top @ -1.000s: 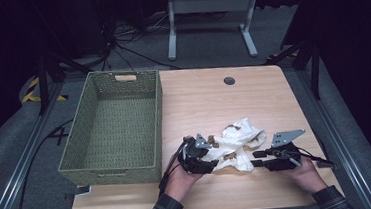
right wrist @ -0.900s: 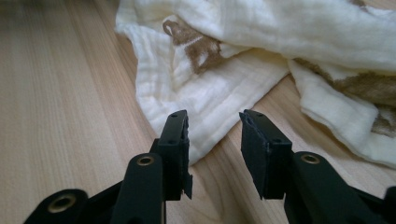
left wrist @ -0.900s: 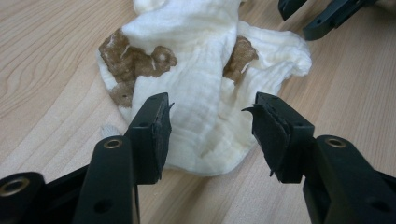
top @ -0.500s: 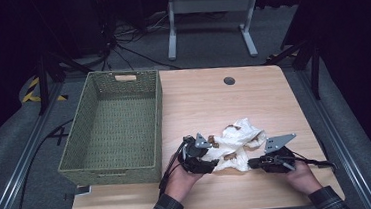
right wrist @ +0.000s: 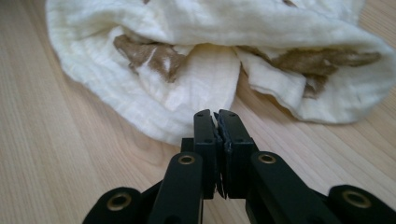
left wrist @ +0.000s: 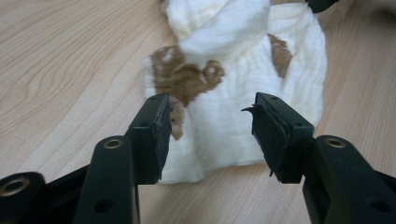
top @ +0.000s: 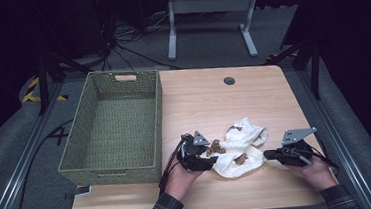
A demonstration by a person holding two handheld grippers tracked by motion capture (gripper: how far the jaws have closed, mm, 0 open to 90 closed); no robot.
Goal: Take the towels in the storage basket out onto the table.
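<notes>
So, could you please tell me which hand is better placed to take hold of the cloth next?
Left: the left tool is open, its jaws over the cloth edge. The right tool is shut, just short of it.

My left gripper's (left wrist: 210, 121) view cuts the cloth (left wrist: 243, 70) off at its top edge, and my jaws hide its near hem. In the high view my left hand (top: 179, 177) covers the cloth's left end, and my forearms run off the bottom.

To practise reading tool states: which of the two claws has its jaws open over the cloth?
The left claw: its jaws stand wide apart over the white cloth. The right claw has its jaws pressed together, just short of the cloth.
</notes>
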